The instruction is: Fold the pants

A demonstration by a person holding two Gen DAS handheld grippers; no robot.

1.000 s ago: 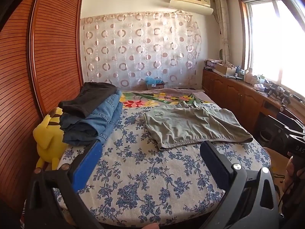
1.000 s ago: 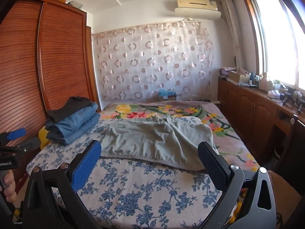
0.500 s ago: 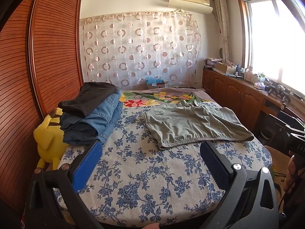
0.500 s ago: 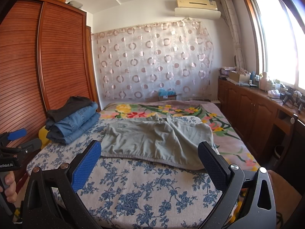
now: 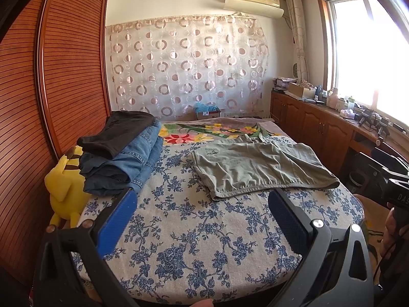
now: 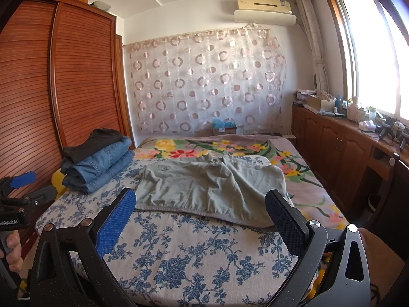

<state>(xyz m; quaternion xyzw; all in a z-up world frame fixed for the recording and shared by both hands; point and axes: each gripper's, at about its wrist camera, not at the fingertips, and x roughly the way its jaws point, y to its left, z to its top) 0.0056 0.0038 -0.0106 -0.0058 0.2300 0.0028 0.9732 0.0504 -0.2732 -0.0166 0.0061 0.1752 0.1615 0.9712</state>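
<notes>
Only left view shows yellow plush toy (image 5: 65, 192) whole beside folded clothes (image 5: 122, 153).

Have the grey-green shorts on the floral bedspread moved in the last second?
No. The grey-green shorts lie spread in the same spot beside the folded blue jeans; neither open gripper touches them.

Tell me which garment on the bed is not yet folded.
The grey-green pants, spread flat alone mid-bed. The jeans and black garment sit folded in a stack at the left edge.

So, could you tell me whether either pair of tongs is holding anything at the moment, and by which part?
Nothing is held: left tongs and right tongs are open, short of the pants.
</notes>
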